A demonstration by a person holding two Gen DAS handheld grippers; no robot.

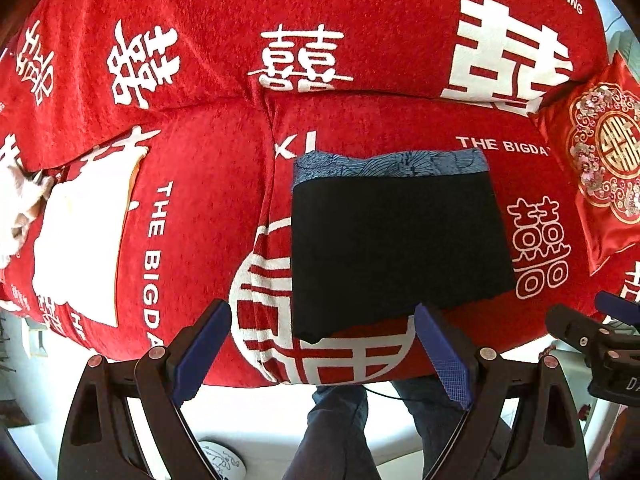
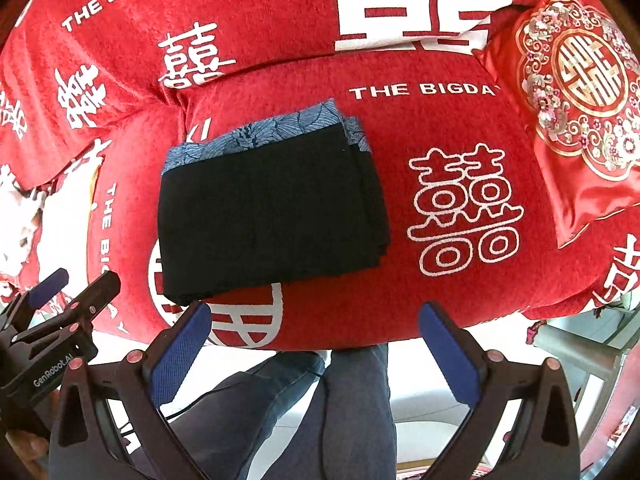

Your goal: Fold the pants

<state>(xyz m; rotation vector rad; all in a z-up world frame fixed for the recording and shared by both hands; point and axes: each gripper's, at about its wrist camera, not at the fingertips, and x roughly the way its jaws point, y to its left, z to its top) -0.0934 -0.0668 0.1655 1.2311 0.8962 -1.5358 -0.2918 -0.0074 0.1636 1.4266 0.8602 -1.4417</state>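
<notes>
Spread fingers point(image 1: 202, 354), folded pants point(image 1: 396, 248), red cushion point(image 1: 608, 160)

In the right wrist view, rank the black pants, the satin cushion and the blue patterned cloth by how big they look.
1. Black pants, folded, the biggest patch.
2. Satin cushion, somewhat smaller, though the frame edge cuts it off and the fisheye squeezes it, so unsure.
3. Blue patterned cloth, only a strip showing behind the pants.
</notes>
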